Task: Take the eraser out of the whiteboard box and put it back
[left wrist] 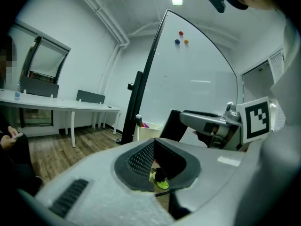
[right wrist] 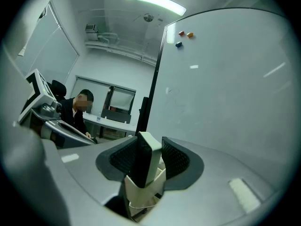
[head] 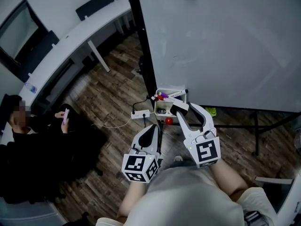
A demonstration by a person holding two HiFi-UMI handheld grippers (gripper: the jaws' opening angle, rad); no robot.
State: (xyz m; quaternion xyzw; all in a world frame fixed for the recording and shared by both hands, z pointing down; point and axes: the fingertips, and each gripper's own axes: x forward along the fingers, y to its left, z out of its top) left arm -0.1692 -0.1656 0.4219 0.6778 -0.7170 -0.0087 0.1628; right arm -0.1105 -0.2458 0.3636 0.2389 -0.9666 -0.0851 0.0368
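White plastic backed with dark felt, the eraser (right wrist: 145, 164) stands on edge, clamped between the pads of my right gripper (head: 186, 110), just above the whiteboard box (head: 161, 109) at centre frame. My left gripper (head: 151, 133) sits lower left of it, closed on nothing. The grip is narrow, so I judge the eraser may pivot or slip, or snag the box rim or the markers (head: 161, 96) going back in. The whiteboard (head: 225, 46) crowds the right and its black post (head: 143, 41) the upper middle; open floor lies to the left.
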